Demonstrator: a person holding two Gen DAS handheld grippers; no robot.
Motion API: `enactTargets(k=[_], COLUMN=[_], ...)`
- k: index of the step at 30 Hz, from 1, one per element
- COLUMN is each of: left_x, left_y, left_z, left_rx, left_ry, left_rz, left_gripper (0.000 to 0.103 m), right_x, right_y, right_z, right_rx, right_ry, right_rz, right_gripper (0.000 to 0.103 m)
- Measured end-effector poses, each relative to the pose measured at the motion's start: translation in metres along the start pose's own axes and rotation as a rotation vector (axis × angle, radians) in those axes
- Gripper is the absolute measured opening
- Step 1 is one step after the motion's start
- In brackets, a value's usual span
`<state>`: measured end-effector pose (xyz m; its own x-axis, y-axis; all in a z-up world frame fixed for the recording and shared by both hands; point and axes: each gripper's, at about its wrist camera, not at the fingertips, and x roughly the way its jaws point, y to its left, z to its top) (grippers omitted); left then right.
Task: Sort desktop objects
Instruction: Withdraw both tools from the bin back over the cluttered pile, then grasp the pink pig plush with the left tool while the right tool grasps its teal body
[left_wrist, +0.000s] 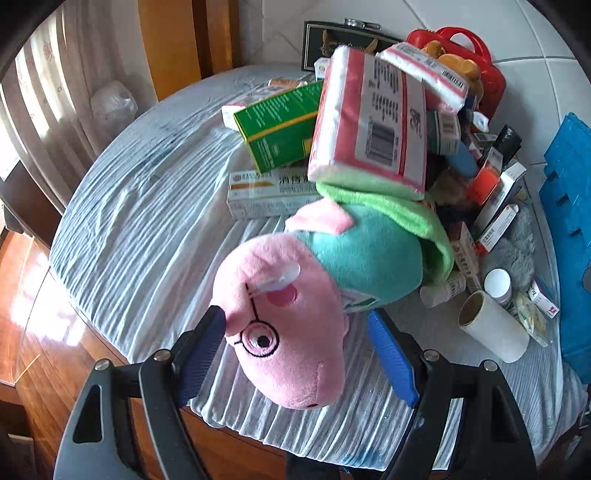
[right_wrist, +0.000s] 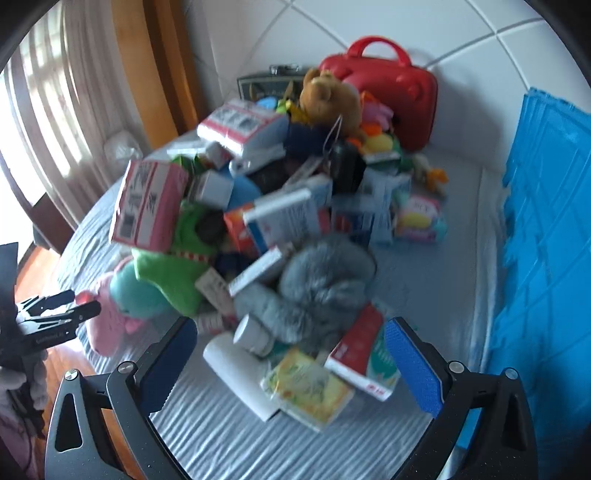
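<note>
A pink pig plush in a teal shirt lies at the near edge of the pile, head toward me. My left gripper stands open around the head. Its left fingertip is at the ear, and a gap shows beside the right pad. The right wrist view shows the same plush at far left, with the left gripper at it. My right gripper is open and holds nothing. It hovers over a white bottle, a paper roll, a yellow packet and a red-and-white box.
On the striped cloth is a heap of medicine boxes, a pink tissue pack, a green box, a grey plush and a brown teddy. A red case stands behind it and a blue crate to the right. The table edge and wooden floor lie left.
</note>
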<state>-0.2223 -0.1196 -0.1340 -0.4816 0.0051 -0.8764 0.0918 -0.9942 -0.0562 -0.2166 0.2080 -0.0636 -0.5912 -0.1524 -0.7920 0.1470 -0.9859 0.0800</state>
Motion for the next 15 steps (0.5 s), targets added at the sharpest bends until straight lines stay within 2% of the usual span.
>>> enactTargets(k=[4, 8, 13, 15], left_x=[0.021, 0.038, 0.023, 0.021], left_y=[0.001, 0.018, 0.039, 0.045], left_z=[-0.013, -0.023, -0.015, -0.011], left_rx=[-0.02, -0.054, -0.009, 0.009], left_ry=[0.042, 0.073, 0.016, 0.013], left_rz=[0.043, 0.048, 0.127, 0.129], left_gripper=[0.079, 0.079, 0.081, 0.081], right_x=[0.013, 0.034, 0.063, 0.073], right_y=[0.021, 0.052, 0.092, 0.106], right_z=[-0.003, 0.0, 0.007, 0.011], right_rx=[-0.037, -0.07, -0.106, -0.109], right_ry=[0.044, 0.102, 0.18, 0.2], right_rz=[0.052, 0.139, 0.223, 0.274], right_gripper=[0.103, 0.103, 0.103, 0.103])
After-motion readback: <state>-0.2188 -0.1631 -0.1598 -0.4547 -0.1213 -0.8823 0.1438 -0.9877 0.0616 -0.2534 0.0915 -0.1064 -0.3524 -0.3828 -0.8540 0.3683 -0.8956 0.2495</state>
